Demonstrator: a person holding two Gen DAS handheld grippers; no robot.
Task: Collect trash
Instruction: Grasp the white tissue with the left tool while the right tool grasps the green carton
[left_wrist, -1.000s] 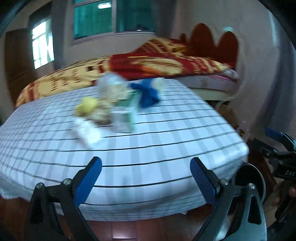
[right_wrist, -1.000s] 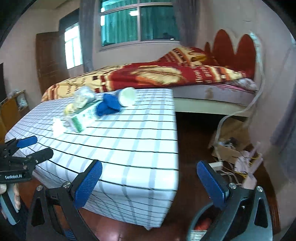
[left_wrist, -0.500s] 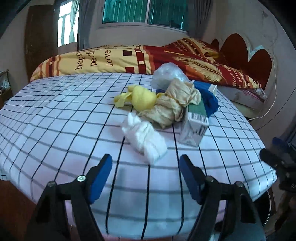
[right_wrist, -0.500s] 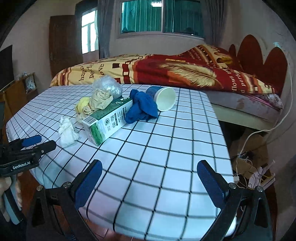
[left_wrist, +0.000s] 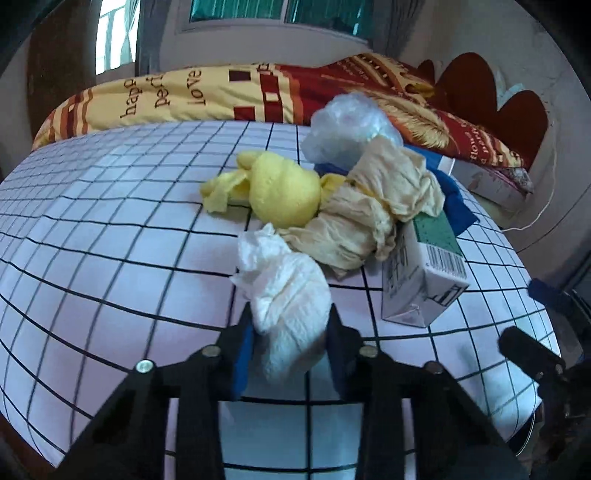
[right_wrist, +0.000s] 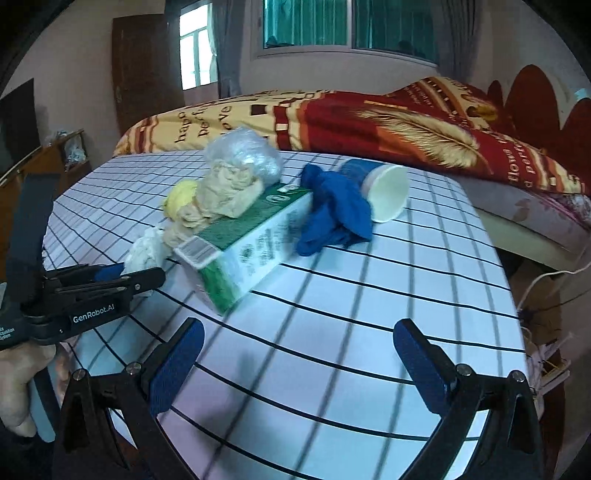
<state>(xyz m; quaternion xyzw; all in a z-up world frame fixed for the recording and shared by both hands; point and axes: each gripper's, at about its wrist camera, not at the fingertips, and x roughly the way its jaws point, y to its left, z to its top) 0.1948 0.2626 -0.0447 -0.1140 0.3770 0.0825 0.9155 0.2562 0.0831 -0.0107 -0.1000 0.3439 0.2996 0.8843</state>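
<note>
A pile of trash lies on the checked tablecloth (left_wrist: 110, 258). My left gripper (left_wrist: 290, 332) is shut on a crumpled white tissue (left_wrist: 288, 288) at the near edge of the pile; it also shows in the right wrist view (right_wrist: 122, 277). Behind it lie a beige rag (left_wrist: 373, 214), a yellow cloth (left_wrist: 280, 188), a clear plastic bag (left_wrist: 347, 125) and a green and white carton (left_wrist: 424, 273). In the right wrist view a blue cloth (right_wrist: 332, 214) and a tipped paper cup (right_wrist: 384, 192) lie beside the carton (right_wrist: 251, 243). My right gripper (right_wrist: 295, 358) is open and empty over the table's near part.
A bed with a red and yellow blanket (right_wrist: 369, 122) stands behind the table. Cables and clutter (right_wrist: 546, 332) lie on the floor at the right. A wooden cabinet (right_wrist: 48, 166) stands at the far left.
My left gripper moved forward to the pile and shut on the white tissue. My right gripper moved closer over the table and stayed open.
</note>
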